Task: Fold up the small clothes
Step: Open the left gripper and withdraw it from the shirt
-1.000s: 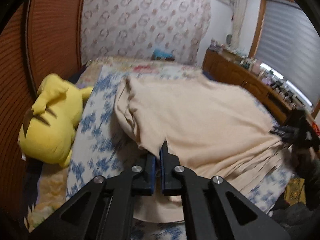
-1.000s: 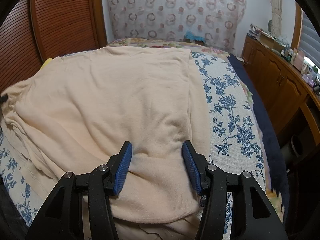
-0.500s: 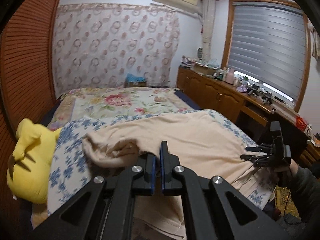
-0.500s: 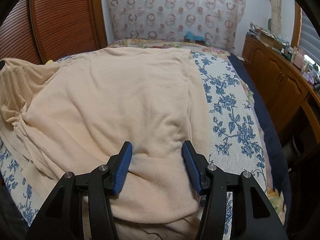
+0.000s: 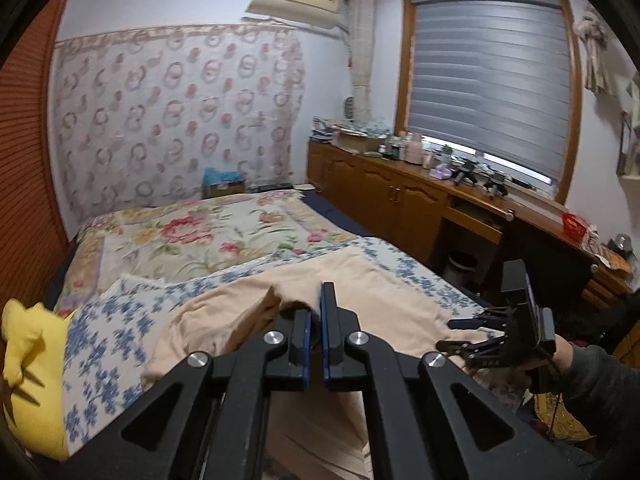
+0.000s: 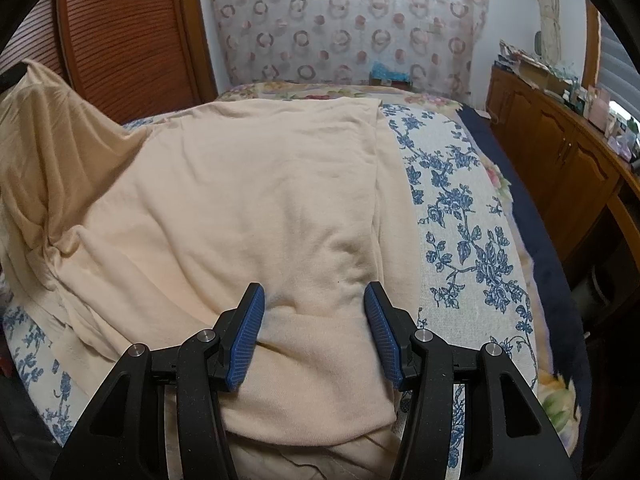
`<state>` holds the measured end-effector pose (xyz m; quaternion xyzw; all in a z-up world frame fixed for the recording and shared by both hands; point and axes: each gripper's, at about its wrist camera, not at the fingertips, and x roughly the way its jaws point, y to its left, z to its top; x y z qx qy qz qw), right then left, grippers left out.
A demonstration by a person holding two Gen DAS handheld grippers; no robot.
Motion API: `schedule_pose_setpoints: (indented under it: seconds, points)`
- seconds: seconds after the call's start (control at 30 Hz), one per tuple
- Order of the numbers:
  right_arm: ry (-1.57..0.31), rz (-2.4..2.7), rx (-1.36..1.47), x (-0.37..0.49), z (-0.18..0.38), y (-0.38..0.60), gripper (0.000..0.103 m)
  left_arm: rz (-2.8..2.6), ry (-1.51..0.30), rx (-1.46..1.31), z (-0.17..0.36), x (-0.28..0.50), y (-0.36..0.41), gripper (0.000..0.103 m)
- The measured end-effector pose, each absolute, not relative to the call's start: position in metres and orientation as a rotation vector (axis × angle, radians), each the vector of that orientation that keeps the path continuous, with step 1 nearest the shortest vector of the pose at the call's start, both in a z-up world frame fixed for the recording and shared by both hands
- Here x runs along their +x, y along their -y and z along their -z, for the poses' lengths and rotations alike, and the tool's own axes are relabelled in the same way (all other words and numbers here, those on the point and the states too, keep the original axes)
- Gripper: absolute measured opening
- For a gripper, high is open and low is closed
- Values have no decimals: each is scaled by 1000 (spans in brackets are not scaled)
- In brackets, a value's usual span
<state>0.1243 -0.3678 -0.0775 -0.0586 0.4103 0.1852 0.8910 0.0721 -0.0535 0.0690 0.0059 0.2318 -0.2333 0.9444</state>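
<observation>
Cream garment (image 6: 248, 208) lies spread across the bed (image 6: 460, 208), on a blue-flowered cover, and we see its far hem running straight near the head end and its right edge falling in a clean line that leaves a broad strip of cover bare beside it. Our left tongs (image 5: 316, 320) are pressed together on a bunched edge of the cloth, and that part stands lifted off the bed; in the right wrist view it rises as a peaked fold at the far left, with creases fanning down from it into the flat body of the garment. Our right tongs (image 6: 314, 320) stand half apart, their blue pads (image 6: 248, 336) resting on the near part of the cloth with a soft ridge of fabric between them; we cannot tell whether they press it.

Beyond the garment the bed carries a flowered quilt (image 5: 200, 236), open and flat up to the patterned wall hanging. A yellow plush toy (image 5: 28, 364) sits at the left edge of the bed. To the right, a narrow gap separates the bed from a wooden cabinet (image 5: 384, 196) with a crowded top under the window.
</observation>
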Motion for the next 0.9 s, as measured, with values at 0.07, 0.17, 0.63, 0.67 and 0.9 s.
schedule_pose_setpoints:
  seconds: [0.07,0.17,0.63,0.67,0.9]
  points:
    - [-858,-385,-114,124,75,369,53,502,-470,27,-73,74,67,0]
    - [-826,-361,-99,116,64,375,53,533,-469,47,-77,77,84,0]
    - [-704,-352,-61,85,7,384,53,637,-555,91,-65,78,137,29]
    - [-704,-359,-65,85,6,381,53,621,-555,89,-64,77,132,31]
    - [-720,-463,-105,98,9,345,53,507,-569,63,-44,72,88,37]
